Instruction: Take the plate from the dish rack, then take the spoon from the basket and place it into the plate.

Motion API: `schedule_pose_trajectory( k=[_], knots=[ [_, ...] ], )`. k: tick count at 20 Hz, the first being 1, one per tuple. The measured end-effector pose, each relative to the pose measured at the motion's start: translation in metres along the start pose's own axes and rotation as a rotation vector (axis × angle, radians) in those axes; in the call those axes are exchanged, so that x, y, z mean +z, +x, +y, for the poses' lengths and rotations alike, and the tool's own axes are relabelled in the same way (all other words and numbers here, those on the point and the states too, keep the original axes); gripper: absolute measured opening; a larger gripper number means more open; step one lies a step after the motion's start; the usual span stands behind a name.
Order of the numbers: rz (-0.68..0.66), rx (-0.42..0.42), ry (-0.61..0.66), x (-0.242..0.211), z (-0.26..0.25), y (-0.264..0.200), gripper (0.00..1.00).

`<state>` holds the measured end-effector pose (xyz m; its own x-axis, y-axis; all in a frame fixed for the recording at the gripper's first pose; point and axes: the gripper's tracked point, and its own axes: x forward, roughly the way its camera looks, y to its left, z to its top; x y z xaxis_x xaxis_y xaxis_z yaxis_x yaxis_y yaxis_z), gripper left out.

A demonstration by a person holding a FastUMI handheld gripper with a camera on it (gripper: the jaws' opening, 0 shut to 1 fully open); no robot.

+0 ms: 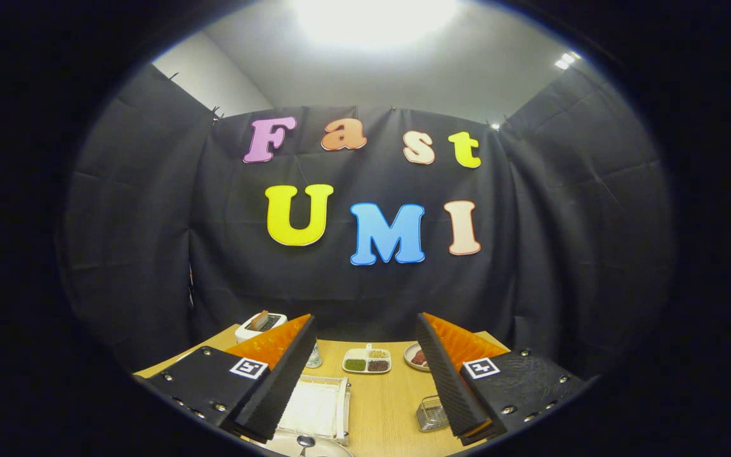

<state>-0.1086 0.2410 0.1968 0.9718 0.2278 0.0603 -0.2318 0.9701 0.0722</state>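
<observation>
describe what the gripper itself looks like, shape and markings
The gripper has two long wedge-shaped fingers, spread apart, with ridged inner pads. Each finger sits on a flat dark base plate fastened with round metal screws along its edges. Each base carries a small square white tag printed with a black pattern. No cables can be seen.

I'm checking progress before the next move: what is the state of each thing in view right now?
gripper: open, fingers spread wide, holding nothing.
plate: flat on the table, in front of the dish rack.
spoon: lying in the plate.
dish rack: no plate visible in it.
wire basket: upright on the table, contents hard to tell.
toaster: a slice stands in its slot.
divided dish: compartments filled.
</observation>
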Motion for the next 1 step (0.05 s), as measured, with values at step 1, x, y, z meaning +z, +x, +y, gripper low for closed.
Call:
schedule_pose_trajectory(
  k=[1],
  knots=[
    [-0.035,0.017,-0.001,0.0075,-0.0089,0.0043,0.96]
  ],
)
